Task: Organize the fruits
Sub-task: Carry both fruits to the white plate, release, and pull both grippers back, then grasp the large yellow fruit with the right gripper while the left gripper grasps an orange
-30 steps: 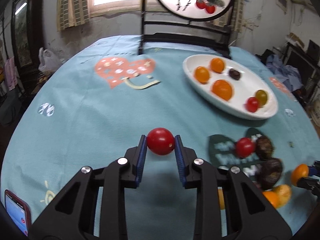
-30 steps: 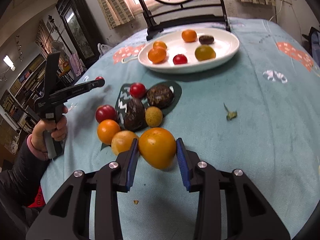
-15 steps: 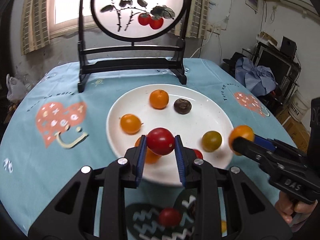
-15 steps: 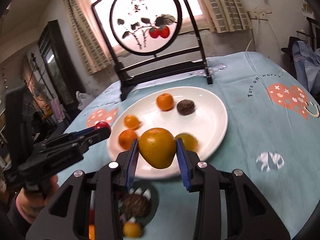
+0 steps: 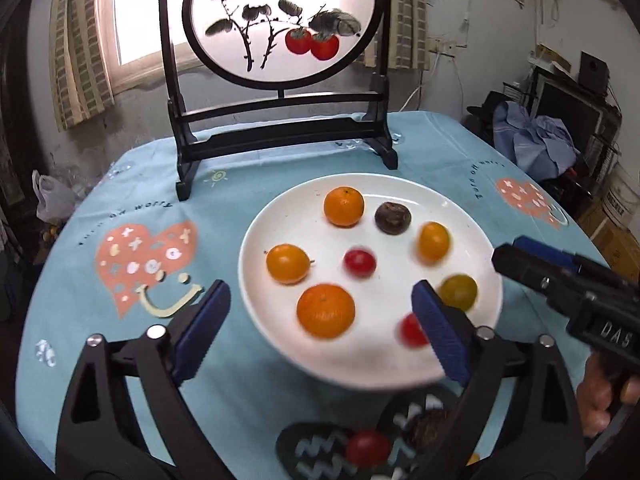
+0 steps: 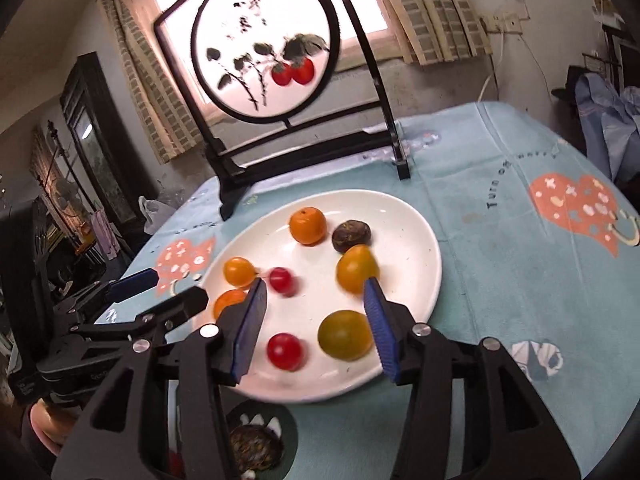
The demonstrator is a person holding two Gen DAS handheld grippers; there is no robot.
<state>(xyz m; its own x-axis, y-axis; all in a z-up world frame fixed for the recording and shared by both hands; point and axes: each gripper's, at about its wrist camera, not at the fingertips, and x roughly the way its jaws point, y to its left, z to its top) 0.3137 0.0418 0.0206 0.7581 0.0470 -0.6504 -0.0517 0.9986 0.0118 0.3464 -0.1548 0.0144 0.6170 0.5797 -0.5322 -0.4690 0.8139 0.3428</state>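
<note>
Left tongs [image 5: 320, 312], left wrist view: jaws spread wide, nothing between them, poised over the near rim of the white plate [image 5: 472, 216]. Released state fits a drop over the plate; a small red tomato [image 5: 360, 262] and a yellow-orange fruit [image 5: 433, 242] are motion-blurred, so I judge them freshly let go and not yet settled. Other fruit on the plate: two mandarins [image 5: 344, 206], one orange tomato [image 5: 287, 263], a dark brown fruit [image 5: 393, 218], a greenish tomato [image 5: 459, 291], and a second red tomato [image 5: 412, 330]. Only this view shows the leftover pile at the bottom edge with a red tomato [image 5: 367, 447] on the dark patterned mat [image 5: 316, 452], still off the plate.

Right tongs [image 6: 316, 316], right wrist view: also released and empty, jaws wide, above the plate's near side. This view shows the left tongs from the side, open at the plate's left edge, and the holder's hand [image 6: 44, 420]. A netted dark fruit [image 6: 256, 446] lies below the plate on the table [image 6: 500, 280]. Fruit remains to move.
</note>
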